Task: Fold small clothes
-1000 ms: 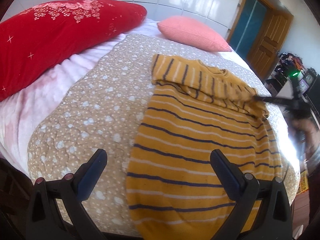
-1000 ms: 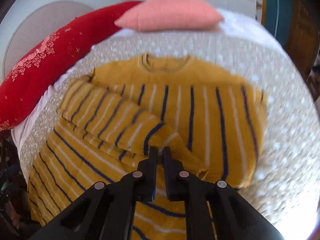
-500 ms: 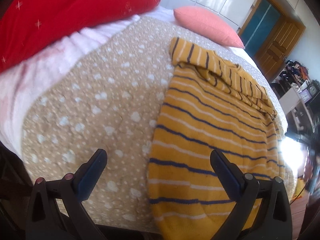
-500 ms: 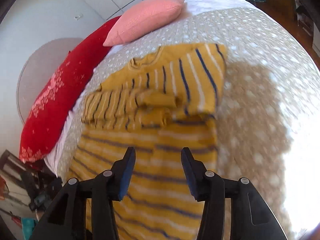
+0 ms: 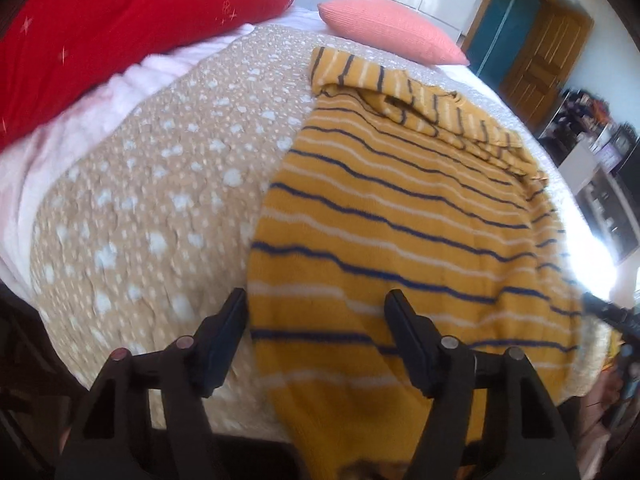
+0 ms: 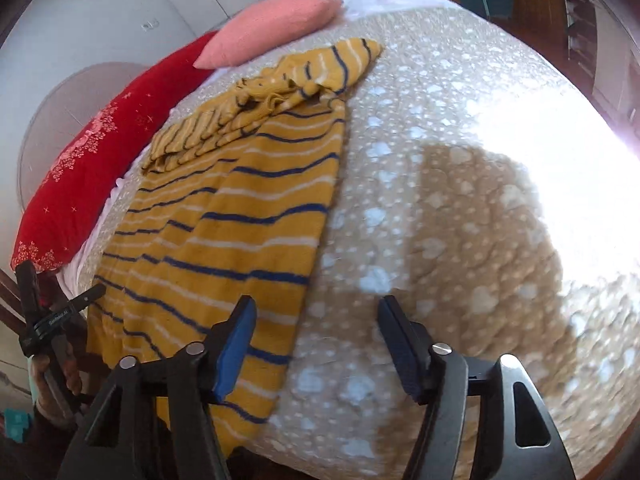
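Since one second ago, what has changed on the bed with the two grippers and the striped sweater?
The right gripper let go of the folded sleeve, drew back to the hem's corner, jaws opening. The left gripper came down toward the hem, jaws closing around the sweater edge, not pressing. Sweater and pillows stayed.

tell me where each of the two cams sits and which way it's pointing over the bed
Left wrist: rides the left gripper, angled down over the near bed edge at the sweater's hem; its closing jaws straddle the hem's left edge, pressing nothing, and the right gripper's tip shows at far right.
Right wrist: rides the right gripper, angled down over the sweater's right edge and the spotted blanket; its jaws are opening and empty, the left gripper and a hand at far left.
Shared: sweater, blanket, red pillow, pink pillow.
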A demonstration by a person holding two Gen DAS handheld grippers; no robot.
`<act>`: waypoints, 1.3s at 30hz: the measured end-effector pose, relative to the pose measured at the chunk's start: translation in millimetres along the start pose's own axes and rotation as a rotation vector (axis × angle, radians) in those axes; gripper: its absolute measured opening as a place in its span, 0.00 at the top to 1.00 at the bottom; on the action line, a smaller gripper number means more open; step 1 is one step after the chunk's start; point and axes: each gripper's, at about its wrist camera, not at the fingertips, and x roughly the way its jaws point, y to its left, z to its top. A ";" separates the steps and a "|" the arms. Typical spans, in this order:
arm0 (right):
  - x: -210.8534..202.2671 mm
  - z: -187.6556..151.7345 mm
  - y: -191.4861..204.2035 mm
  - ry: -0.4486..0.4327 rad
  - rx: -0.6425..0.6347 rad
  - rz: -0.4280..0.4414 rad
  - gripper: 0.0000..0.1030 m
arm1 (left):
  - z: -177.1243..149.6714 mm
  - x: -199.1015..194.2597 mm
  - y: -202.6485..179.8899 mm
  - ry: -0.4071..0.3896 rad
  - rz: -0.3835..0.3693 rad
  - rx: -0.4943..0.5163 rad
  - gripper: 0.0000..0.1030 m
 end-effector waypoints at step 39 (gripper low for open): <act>-53.8 -106.0 21.0 -0.131 0.214 0.378 0.93 | -36.9 -72.1 7.9 -0.033 -0.287 -0.136 0.96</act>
